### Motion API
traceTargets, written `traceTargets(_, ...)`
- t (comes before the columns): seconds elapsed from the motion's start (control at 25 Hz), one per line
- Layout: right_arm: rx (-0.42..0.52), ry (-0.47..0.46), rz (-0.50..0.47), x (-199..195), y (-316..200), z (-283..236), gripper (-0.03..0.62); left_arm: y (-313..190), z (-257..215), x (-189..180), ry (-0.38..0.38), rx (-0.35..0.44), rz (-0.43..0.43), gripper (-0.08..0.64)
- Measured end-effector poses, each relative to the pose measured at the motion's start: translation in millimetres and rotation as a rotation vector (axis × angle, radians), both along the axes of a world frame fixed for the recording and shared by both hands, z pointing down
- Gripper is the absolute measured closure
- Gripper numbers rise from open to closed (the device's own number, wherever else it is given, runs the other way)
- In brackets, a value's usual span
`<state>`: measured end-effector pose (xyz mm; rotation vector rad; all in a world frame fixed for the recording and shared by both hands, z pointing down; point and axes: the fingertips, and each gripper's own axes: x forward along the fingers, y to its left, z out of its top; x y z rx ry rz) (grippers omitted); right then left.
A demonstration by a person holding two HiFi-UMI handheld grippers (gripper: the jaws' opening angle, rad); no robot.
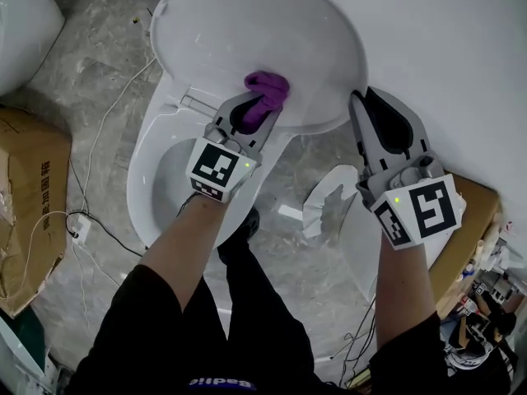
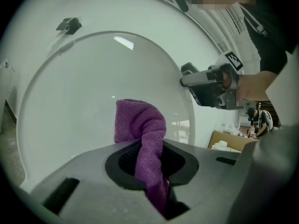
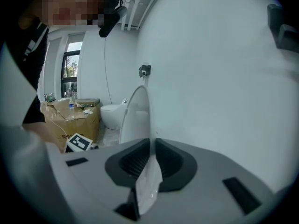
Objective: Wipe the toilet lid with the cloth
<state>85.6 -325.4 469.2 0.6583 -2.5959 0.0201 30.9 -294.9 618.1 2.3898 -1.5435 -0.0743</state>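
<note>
The cloth (image 1: 265, 89) is clamped in the closed jaws of the left gripper (image 1: 262, 107). Its bunched end stands straight ahead of the jaws and seems pressed on the raised toilet lid (image 1: 247, 39). The lid's rim is pinched in the jaws of the right gripper (image 1: 361, 99).

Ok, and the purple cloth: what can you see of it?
The cloth is purple, towelling-like, bunched into a thick twist. The left gripper is shut on it; its rumpled end sticks out past the jaws and appears to rest against the inner face of the raised white toilet lid. Nothing else touches it.
</note>
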Motion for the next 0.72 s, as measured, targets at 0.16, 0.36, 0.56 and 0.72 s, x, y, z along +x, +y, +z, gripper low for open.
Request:
traceTargets(0.16,0.005,-0.013,-0.019,-0.3,0.9,-0.4,0.537,4.6,5.1,34.6,0.041,0.001,0.017,0.491)
traceTargets(0.36,0.009,-0.015,-0.012,2.6,-0.2,1.3,0.537,13.0,17.1,89.5,0.063,-0.006,0.141,0.491)
traceTargets(0.56,0.011,0.002,0.016,0.5,0.7,-0.4,0.537,16.6,24.3,80.1,0.065,-0.015,0.166,0.491)
traceTargets(0.72,0.005,0.010,0.055,-2.0,-1.2,0.4,0.537,12.4,32.9,36.5,0.034,-0.027,0.144,0.491)
